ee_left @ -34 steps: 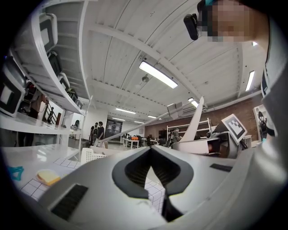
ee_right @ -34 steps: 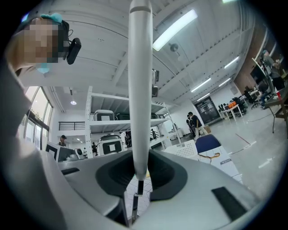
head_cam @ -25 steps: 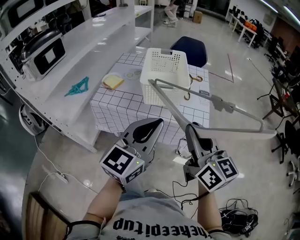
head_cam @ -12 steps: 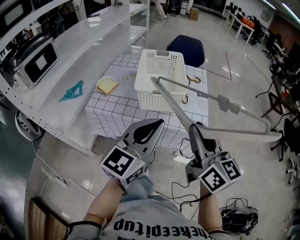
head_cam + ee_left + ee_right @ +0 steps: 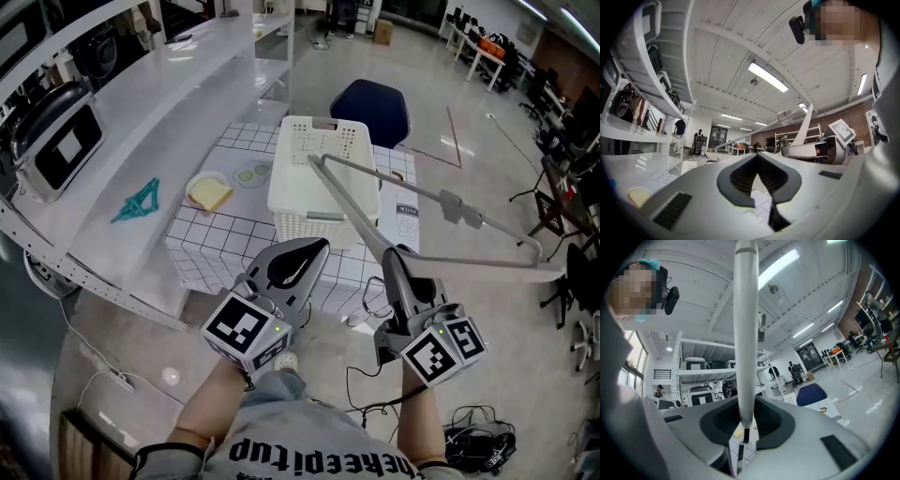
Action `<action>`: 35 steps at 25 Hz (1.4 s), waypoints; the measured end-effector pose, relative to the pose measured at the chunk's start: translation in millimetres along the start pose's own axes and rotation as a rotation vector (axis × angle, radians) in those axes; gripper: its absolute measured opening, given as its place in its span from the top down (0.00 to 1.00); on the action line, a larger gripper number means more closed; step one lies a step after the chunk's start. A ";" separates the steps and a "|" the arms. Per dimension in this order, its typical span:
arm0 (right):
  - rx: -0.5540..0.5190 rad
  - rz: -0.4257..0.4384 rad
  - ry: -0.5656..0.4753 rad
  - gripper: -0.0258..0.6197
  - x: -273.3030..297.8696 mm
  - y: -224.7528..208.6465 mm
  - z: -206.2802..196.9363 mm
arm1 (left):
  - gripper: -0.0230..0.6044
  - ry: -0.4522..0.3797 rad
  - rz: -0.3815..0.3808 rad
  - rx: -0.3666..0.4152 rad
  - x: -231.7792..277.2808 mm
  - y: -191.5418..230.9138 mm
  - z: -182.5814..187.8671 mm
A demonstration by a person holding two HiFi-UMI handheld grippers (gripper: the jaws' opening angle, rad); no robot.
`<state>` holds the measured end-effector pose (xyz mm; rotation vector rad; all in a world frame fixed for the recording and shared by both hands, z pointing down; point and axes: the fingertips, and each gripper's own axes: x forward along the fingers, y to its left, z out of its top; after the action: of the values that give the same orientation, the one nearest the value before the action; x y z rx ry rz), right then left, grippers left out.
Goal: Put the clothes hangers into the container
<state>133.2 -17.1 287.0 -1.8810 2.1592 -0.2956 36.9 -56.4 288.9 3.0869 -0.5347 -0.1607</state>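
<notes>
Workshop floor (image 5: 525,375) lay open between the person and the bench (image 5: 220,234). Long white shelving (image 5: 141,122) ran close along the bench's left side and a blue chair (image 5: 375,98) stood behind it.

- White container (image 5: 323,178) stood upright on the bench, ahead and slightly left of the right hand-held gripper (image 5: 394,258).
- Grey hanger (image 5: 452,207) was clamped at one corner in that gripper. Its far corner was already over the container's near-right rim.
- Its long bar ran off to the right, over bare floor, well outside the rim. My read: it needed swinging left or tipping end-down to fit.
- Left hand-held gripper (image 5: 305,253) was clenched on nothing, just beside the right one and about as near the container.
- Room for moving was on the right. The shelf edge limited any swing to the left.
</notes>
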 end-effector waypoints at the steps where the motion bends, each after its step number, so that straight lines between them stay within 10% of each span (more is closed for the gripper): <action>1: 0.000 -0.003 -0.001 0.83 5.4 -2.4 0.5 | 0.93 -0.001 -0.001 0.000 3.3 5.3 -0.4; 23: -0.006 -0.051 0.007 0.83 121.8 -39.0 13.7 | 0.93 -0.009 0.025 -0.021 37.3 114.6 -10.0; 35: -0.002 0.058 0.043 0.83 174.5 -68.6 28.6 | 0.93 -0.025 0.158 -0.011 61.6 138.1 -2.7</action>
<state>184.8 -198.9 271.0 -1.8256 2.2386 -0.3254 48.5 -207.2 288.6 3.0193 -0.7719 -0.2003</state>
